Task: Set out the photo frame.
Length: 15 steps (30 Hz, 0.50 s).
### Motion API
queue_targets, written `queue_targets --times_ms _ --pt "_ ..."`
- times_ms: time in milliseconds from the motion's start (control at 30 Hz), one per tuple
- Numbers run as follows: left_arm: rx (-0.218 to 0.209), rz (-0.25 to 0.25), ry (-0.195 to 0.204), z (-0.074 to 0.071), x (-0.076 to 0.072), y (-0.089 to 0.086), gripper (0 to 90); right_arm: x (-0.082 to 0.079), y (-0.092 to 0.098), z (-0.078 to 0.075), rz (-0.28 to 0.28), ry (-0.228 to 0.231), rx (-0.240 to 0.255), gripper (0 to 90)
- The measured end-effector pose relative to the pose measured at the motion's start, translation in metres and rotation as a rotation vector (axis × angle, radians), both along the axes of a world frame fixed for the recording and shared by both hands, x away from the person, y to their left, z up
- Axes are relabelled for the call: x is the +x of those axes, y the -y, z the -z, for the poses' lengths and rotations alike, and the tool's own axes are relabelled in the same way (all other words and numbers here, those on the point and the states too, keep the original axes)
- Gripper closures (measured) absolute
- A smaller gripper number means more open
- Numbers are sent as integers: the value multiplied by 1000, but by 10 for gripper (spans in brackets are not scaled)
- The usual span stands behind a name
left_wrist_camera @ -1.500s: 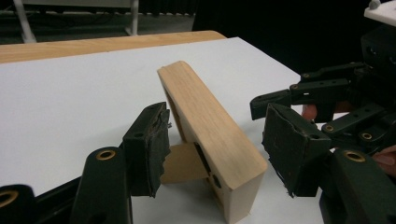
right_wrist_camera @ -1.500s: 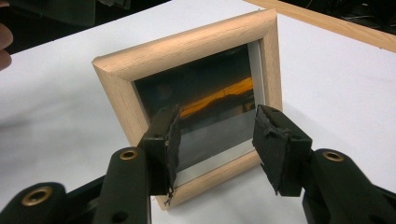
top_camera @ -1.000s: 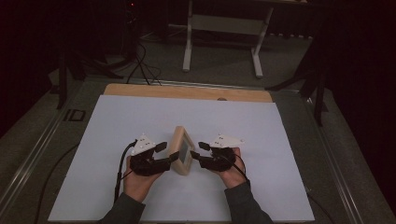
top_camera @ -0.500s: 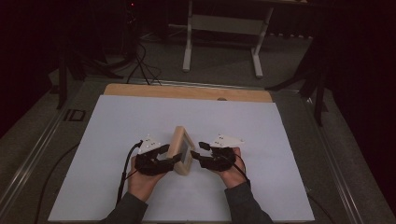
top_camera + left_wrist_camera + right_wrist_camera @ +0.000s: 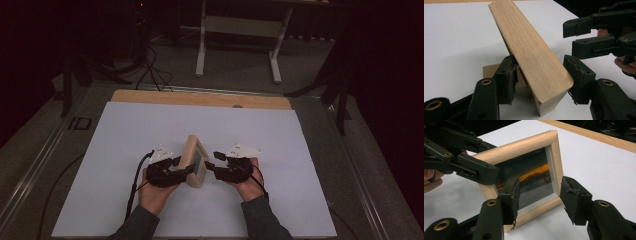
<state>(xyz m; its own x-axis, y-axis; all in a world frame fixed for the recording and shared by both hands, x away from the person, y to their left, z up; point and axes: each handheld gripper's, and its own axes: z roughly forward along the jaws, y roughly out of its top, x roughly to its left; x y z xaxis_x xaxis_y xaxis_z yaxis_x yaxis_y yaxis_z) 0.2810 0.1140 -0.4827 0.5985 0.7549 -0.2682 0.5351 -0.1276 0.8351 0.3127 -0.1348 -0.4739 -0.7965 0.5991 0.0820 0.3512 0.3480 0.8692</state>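
A small light-wood picture frame (image 5: 194,160) stands tilted on the white table sheet (image 5: 300,145), with its dark glass (image 5: 531,177) facing my right gripper. My left gripper (image 5: 186,170) has its jaws around the frame's thick wooden side (image 5: 534,55). They have just been closing, and both pads (image 5: 507,77) now sit against the wood. My right gripper (image 5: 216,162) hovers open just in front of the glass with nothing between its pads (image 5: 574,197). The frame's cardboard stand (image 5: 489,70) peeks out behind it.
A wooden strip (image 5: 200,97) borders the table's far edge. Beyond it a white-legged stand (image 5: 240,45) sits on the dark floor. A cable (image 5: 132,190) trails from the left gripper across the sheet.
My left gripper has slid right up to the frame and narrowed its jaws around the frame's side. The right gripper and the frame have stayed in place.
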Motion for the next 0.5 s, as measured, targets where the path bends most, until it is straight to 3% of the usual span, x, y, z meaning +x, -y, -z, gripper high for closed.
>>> queue_targets --times_ms 233,500 --pt "-14 6 -18 0 1 -2 480 0 1 -1 0 1 2 494" --pt "-29 12 -28 0 3 -6 558 2 7 -4 18 6 15 491"
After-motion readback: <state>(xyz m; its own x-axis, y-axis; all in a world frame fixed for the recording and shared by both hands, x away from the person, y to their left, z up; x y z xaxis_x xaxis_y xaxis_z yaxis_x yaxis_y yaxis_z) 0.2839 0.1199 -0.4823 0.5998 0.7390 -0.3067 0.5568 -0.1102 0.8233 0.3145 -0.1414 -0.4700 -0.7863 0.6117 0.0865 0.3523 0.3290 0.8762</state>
